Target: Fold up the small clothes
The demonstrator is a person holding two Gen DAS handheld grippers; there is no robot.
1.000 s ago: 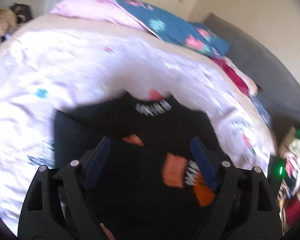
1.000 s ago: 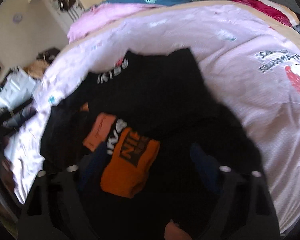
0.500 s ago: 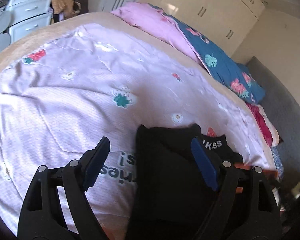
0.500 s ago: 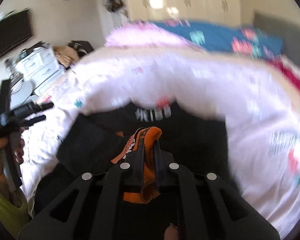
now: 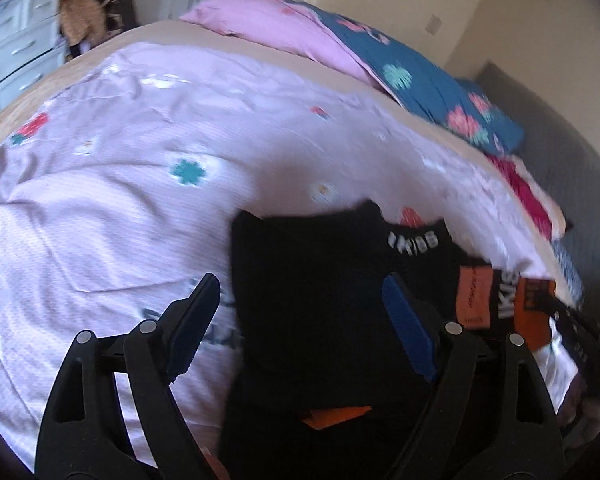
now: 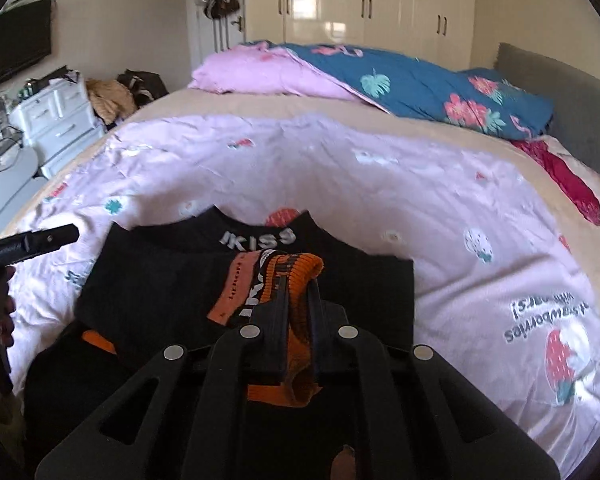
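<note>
Garment: one black garment (image 6: 172, 280) with orange patches and white lettering lies on the pink bedspread (image 6: 420, 200) of the bed, near its front edge.
Right tongs (image 6: 298, 300): pressed together, pinching the garment's orange knit cuff (image 6: 296, 268), bunched and lifted above the black cloth.
Left tongs (image 5: 300, 320): spread, holding nothing; the garment's left edge lies between and just beyond the blue pads (image 5: 408, 328).
Key relation: the garment's body stretches away from the right tongs toward the collar lettering; the left tongs are nearer its free left side.
Count: one garment, two tongs, one cuff held.
Judgement: fold barely begun.
</note>
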